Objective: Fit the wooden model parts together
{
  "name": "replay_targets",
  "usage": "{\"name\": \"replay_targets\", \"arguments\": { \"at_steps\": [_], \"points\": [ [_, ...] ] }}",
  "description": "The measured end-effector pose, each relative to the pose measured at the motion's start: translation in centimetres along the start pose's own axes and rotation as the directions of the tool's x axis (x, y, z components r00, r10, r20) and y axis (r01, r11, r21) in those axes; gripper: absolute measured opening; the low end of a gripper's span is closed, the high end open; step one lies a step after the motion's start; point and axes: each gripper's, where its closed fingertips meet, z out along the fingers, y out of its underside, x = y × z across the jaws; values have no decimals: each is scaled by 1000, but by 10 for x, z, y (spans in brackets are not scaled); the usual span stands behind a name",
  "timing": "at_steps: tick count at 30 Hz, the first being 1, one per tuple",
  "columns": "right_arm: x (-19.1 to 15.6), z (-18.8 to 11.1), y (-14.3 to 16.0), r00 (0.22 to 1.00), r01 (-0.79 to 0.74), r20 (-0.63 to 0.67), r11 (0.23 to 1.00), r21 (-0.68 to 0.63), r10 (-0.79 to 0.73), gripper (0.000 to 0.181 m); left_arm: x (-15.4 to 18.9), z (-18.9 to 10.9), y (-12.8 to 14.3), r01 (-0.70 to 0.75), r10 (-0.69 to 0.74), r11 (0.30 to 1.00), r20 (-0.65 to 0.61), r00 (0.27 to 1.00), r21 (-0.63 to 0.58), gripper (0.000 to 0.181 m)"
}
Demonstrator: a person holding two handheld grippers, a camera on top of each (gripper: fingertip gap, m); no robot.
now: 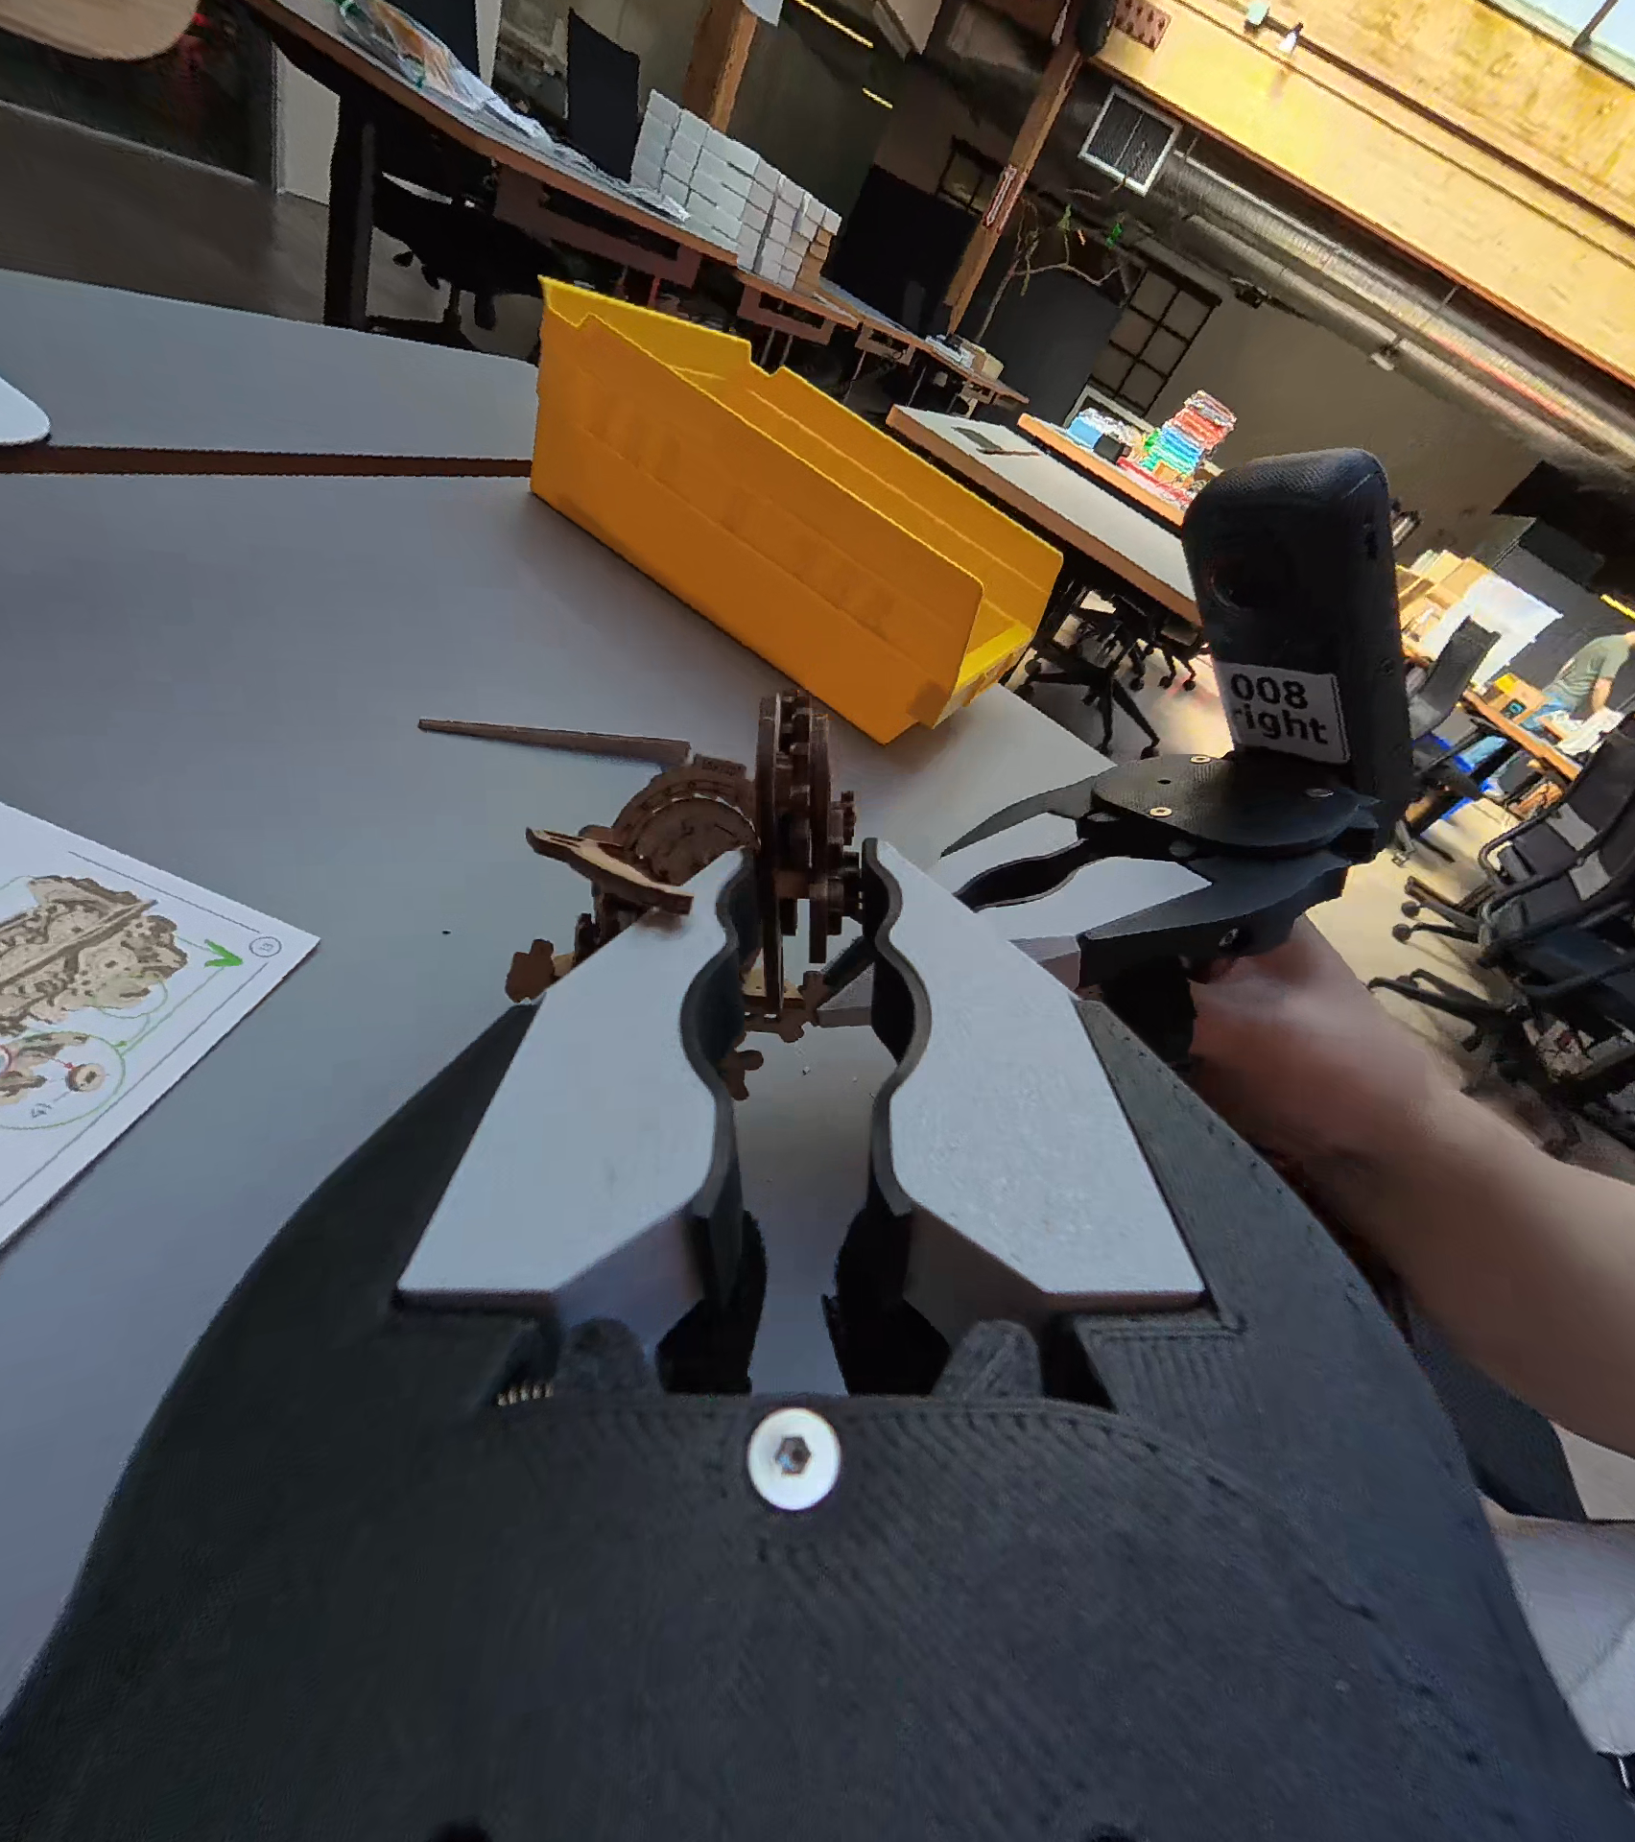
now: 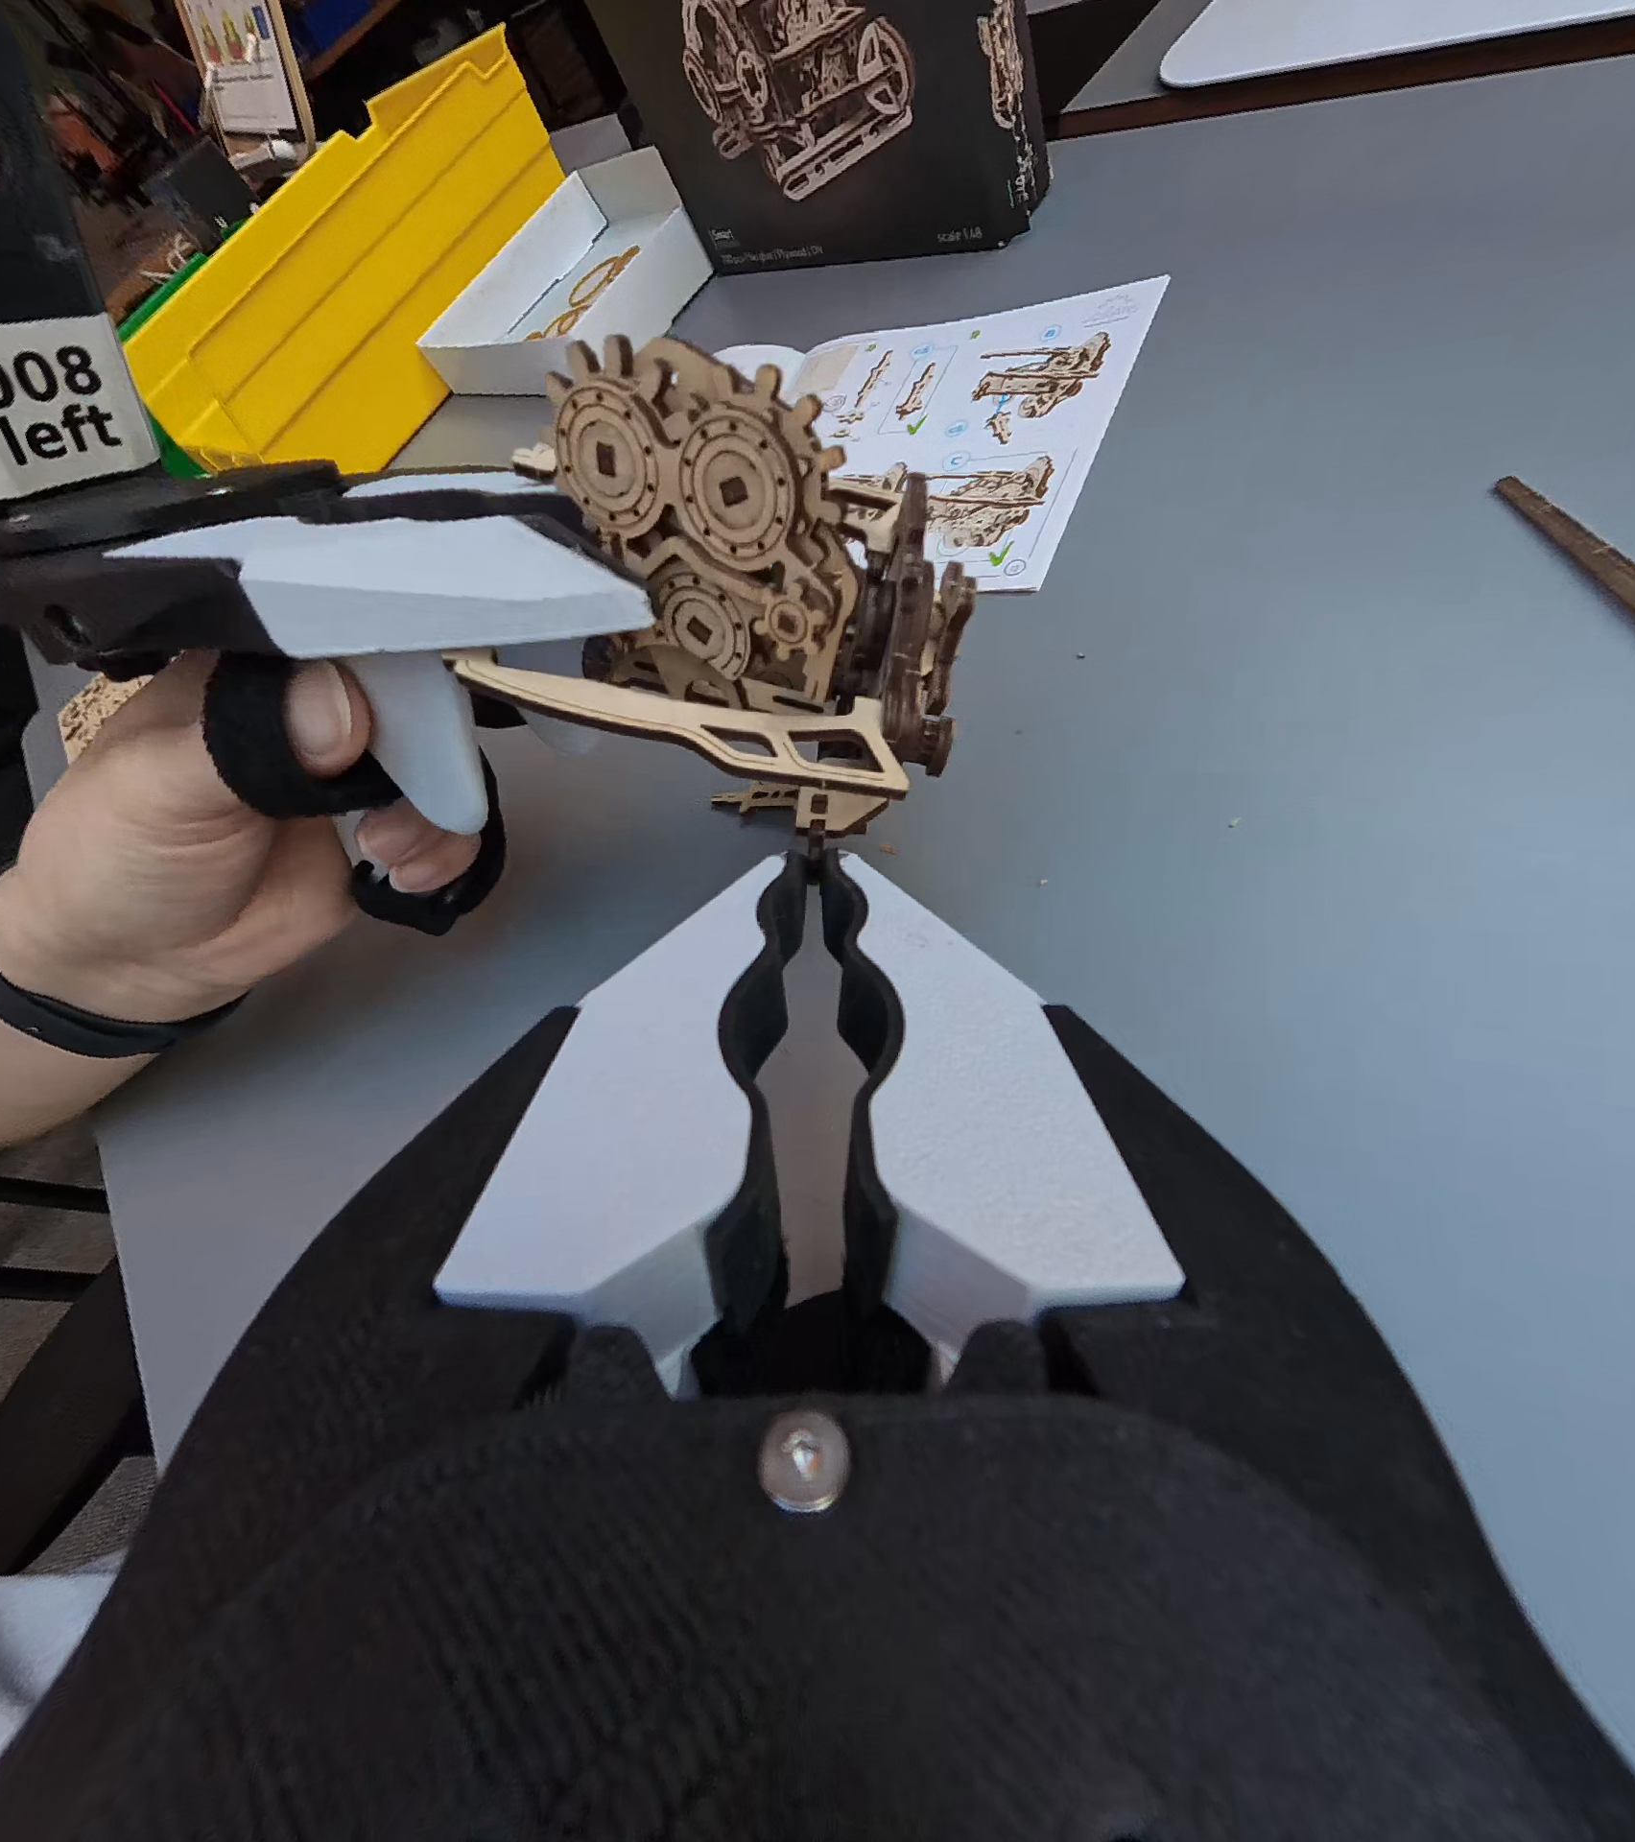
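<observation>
A wooden gear model with several toothed wheels is held above the grey table. My left gripper is shut on it, its pads on both sides of the gear stack. In the right wrist view the left gripper grips the model from the left. My right gripper is shut on a small thin wooden part pressed against the underside of the model's light frame. In the left wrist view the right gripper reaches in from the right, its tips hidden behind my finger.
A yellow bin stands behind the model. A white tray with loose pieces and a black kit box lie beyond. An instruction booklet and a loose dark wooden stick lie on the table. The table edge is near my hands.
</observation>
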Motion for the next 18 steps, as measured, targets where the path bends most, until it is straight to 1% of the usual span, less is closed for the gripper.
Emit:
{"name": "replay_targets", "arguments": {
  "at_steps": [1,4,8,14,16,18],
  "points": [
    [0,0,0,1000,-12,5,1000,5,12,1,1,0,1,-26,26,1000,13,1000,-12,18],
    [-2,-3,-6,999,-45,21,998,39,44,1,-1,-1,1,-67,70,997,68,995,-37,18],
    [-4,-5,-11,995,-88,48,993,78,84,1,0,-3,-3,-106,110,994,125,986,-33,18],
    [0,-2,-3,989,-130,74,991,43,127,2,-11,-1,2,-127,140,988,169,976,-85,18],
    [1,-2,-2,992,-106,67,994,31,103,2,-16,-1,5,-140,158,985,182,971,-105,18],
    [6,0,3,997,-68,29,998,-16,68,2,-17,0,9,-133,152,984,170,974,-123,18]
  ]
}}
